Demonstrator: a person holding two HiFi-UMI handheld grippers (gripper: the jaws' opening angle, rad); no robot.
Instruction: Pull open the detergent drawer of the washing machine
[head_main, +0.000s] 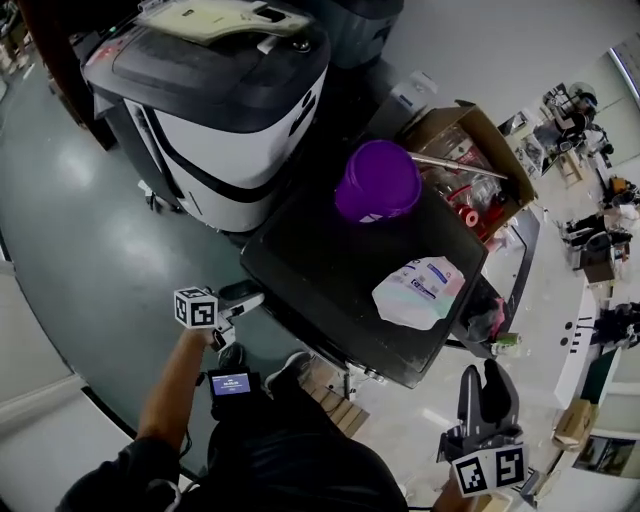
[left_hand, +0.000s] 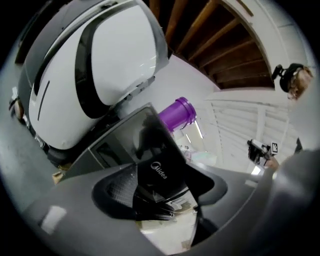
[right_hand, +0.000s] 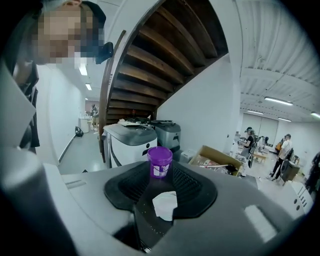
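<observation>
Grey flooring (head_main: 90, 220) is seen around the washing machine (head_main: 330, 270) mid-frame. Its detergent drawer (left_hand: 107, 151), seemingly shut, is faced by the left gripper (head_main: 250, 298), jaws parted and empty; the right gripper (head_main: 487, 385), lower right, likewise.

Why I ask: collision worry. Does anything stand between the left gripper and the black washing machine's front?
Nothing visible does. The left gripper faces the front panel, jaws open; the purple plastic tub and white pouch sit on top.
</observation>
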